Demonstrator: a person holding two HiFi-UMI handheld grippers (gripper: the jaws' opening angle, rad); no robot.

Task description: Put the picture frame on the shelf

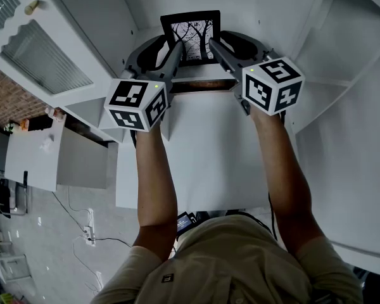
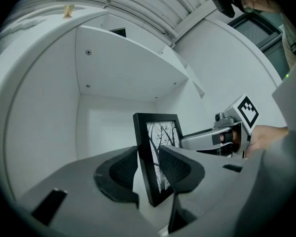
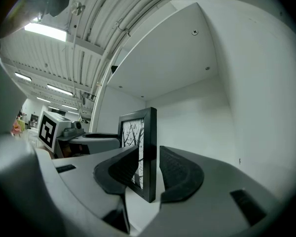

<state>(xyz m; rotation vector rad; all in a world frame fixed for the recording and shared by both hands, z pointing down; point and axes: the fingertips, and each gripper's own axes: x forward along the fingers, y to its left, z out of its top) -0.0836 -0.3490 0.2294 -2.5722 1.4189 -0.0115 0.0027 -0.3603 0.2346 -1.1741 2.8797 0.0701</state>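
on my feed the left gripper [image 2: 147,168] is clamped on the picture frame [image 1: 191,37] at its left edge, one pad on the back and one on the glass. the frame stands upright inside the shelf [image 2: 108,122] bay, near the back wall (i can't tell if its foot rests on the board). the right gripper [image 3: 149,169] brackets the right edge loosely, with a thin gap at the rear pad.

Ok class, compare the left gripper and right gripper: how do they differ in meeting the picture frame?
The left gripper straddles the left edge of the picture frame; the right gripper straddles its right edge. The left gripper angles in rightward, the right gripper leftward. Shared: each has a frame edge between its jaws, inside the shelf.
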